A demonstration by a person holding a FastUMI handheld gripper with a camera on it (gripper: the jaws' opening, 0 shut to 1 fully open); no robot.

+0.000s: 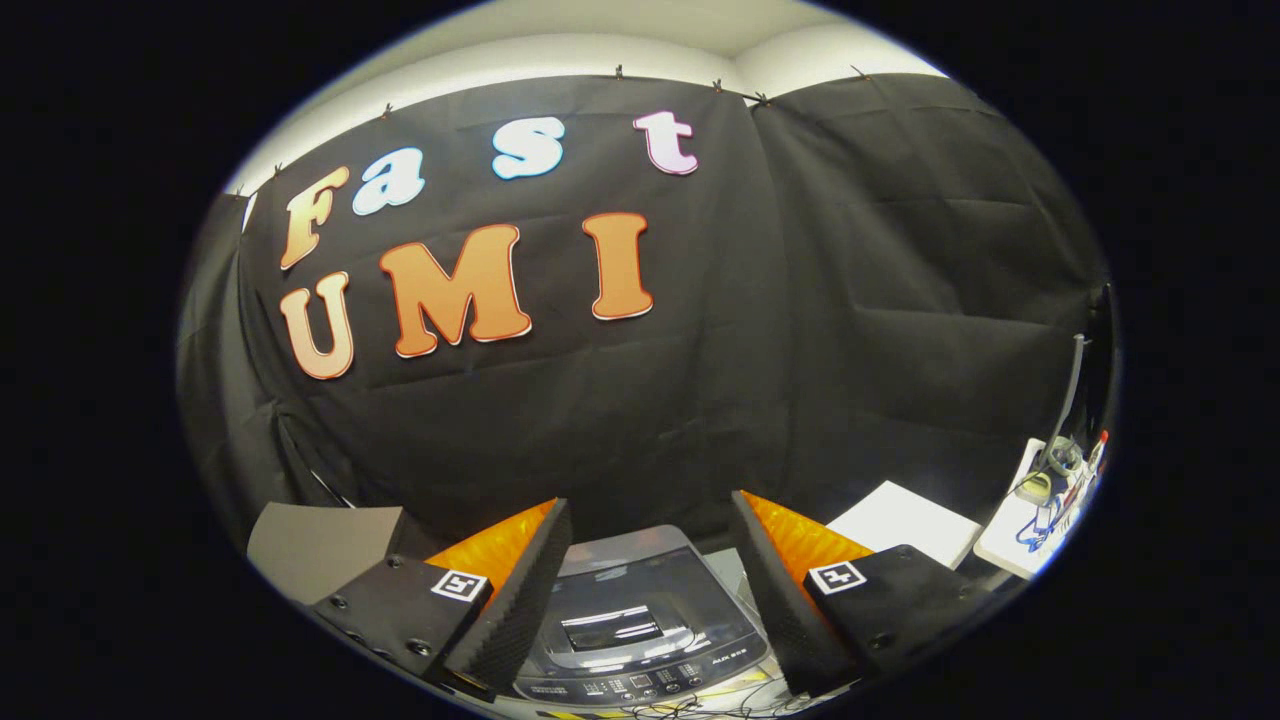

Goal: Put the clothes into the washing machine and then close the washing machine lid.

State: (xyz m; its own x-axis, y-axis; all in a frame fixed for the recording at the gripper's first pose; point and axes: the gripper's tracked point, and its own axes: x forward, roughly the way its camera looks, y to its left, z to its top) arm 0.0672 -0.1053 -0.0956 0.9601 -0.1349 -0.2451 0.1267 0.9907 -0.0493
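Currently our gripper (pixel 648 575) hangs with its fingers spread wide and nothing between them. Framed in the gap, just below and ahead, sits the washing machine (pixel 640 620); its lid (pixel 625 590) looks to lie flat and shut, with a small window in it and a row of buttons along the near edge. We see no clothes from here, so we cannot tell where they lie or whether any are already in the drum.

We judge the step in hand to be the approach. If the clothes are yet to go in, the lid must come up first: come down square over the machine and keep the fingers wide until they straddle what we mean to take.

Loose cables (pixel 690 708) lie at the near edge of the machine, a snag risk. To the right lie a white board (pixel 905 522) and a cluttered tray (pixel 1050 505), to the left a grey box (pixel 320 545). Beyond hangs the black cloth wall (pixel 800 330); open room is mainly above.
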